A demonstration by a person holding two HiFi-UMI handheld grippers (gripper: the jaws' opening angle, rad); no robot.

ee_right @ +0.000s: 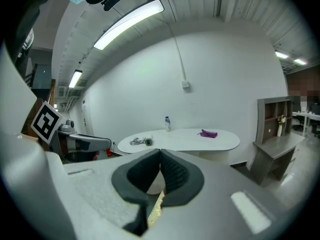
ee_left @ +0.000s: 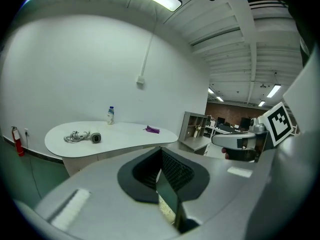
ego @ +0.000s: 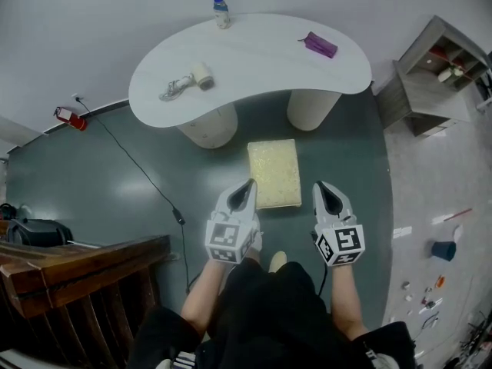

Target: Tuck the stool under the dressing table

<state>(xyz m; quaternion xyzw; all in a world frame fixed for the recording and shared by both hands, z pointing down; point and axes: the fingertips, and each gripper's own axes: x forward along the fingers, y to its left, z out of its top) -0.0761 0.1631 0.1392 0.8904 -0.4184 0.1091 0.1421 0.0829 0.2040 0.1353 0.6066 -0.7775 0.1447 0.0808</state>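
Observation:
The stool, with a pale yellow rectangular seat, stands on the dark green floor just in front of the white kidney-shaped dressing table, facing the gap between its two round legs. My left gripper is shut and empty, its tip over the stool's near left edge. My right gripper is shut and empty, a little to the right of the stool. In each gripper view the table lies ahead, and a sliver of the stool shows below the closed jaws.
On the table are a small bottle, a purple item and a corded device. A grey shelf unit stands at the right, dark wooden furniture at the near left. A black cable crosses the floor.

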